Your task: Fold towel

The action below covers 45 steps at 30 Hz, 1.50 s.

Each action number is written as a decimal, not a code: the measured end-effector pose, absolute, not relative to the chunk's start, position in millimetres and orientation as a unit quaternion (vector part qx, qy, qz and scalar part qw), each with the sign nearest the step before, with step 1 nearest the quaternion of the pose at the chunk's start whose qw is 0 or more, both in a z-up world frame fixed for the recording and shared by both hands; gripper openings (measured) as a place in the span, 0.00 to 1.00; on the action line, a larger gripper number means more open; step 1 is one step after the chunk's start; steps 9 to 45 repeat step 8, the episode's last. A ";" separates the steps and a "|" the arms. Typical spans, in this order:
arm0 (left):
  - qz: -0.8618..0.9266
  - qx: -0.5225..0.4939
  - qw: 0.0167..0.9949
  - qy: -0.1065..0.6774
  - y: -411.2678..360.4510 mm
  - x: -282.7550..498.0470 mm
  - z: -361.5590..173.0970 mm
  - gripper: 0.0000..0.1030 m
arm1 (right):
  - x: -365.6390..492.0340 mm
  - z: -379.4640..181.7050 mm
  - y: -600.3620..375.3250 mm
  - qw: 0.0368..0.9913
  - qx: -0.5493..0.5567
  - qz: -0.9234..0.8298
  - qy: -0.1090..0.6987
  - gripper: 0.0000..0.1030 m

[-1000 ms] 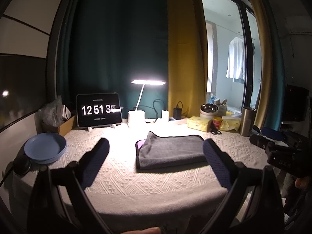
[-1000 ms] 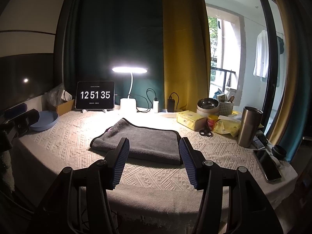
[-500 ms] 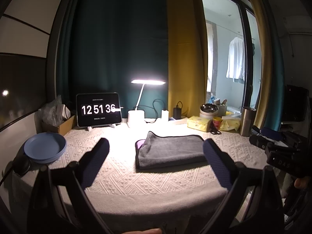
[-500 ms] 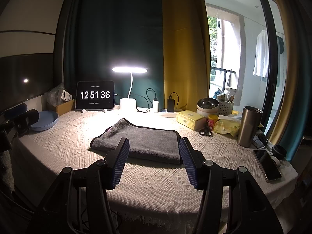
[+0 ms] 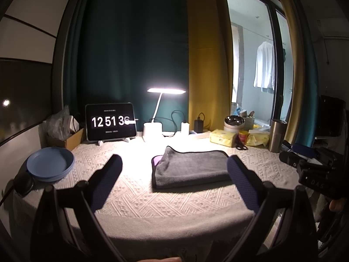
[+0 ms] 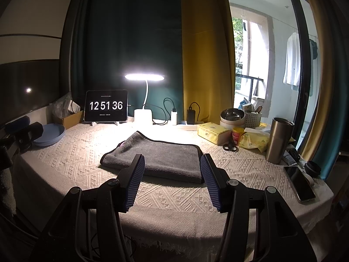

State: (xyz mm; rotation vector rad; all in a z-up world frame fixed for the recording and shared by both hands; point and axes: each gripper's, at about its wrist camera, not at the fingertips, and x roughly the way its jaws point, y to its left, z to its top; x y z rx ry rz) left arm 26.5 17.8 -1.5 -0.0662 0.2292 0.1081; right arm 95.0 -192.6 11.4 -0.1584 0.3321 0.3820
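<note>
A grey towel (image 5: 190,167) lies folded flat on the white patterned tablecloth (image 5: 135,198), a purple inner side showing at its left end. It also shows in the right wrist view (image 6: 161,160). My left gripper (image 5: 174,163) is open wide and empty, held back near the table's front edge, apart from the towel. My right gripper (image 6: 172,163) is open and empty, hovering in front of the towel's near edge without touching it.
A blue plate (image 5: 50,163) sits at the left. A tablet clock (image 5: 110,122), a lit desk lamp (image 5: 152,128) and chargers stand at the back. Tissue packs (image 6: 212,131), bowls, scissors (image 6: 230,146), a steel tumbler (image 6: 279,139) and a phone (image 6: 300,183) crowd the right side.
Almost nothing has moved. The clock has gone from 12:51:35 to 12:51:36. Both grippers stay open and in place.
</note>
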 end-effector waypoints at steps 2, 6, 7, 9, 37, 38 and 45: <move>0.054 -0.033 0.991 0.114 17.6 26.3 -1.6 0.95 | 95.1 11.5 -192.9 0.965 -0.078 0.189 0.164 0.55; 0.052 -0.030 0.992 0.113 16.8 28.0 -2.3 0.95 | 95.3 10.3 -192.7 0.965 -0.078 0.189 0.166 0.55; 0.051 -0.029 0.992 0.114 17.0 29.5 -2.5 0.95 | 95.3 8.9 -192.3 0.965 -0.078 0.189 0.167 0.55; 0.050 -0.028 0.992 0.115 16.4 31.1 -2.6 0.95 | 95.3 7.1 -192.4 0.964 -0.077 0.189 0.168 0.55; 0.050 -0.028 0.992 0.115 16.4 31.1 -2.6 0.95 | 95.3 7.1 -192.4 0.964 -0.077 0.189 0.168 0.55; 0.050 -0.028 0.992 0.115 16.4 31.1 -2.6 0.95 | 95.3 7.1 -192.4 0.964 -0.077 0.189 0.168 0.55; 0.050 -0.028 0.992 0.115 16.4 31.1 -2.6 0.95 | 95.3 7.1 -192.4 0.964 -0.077 0.189 0.168 0.55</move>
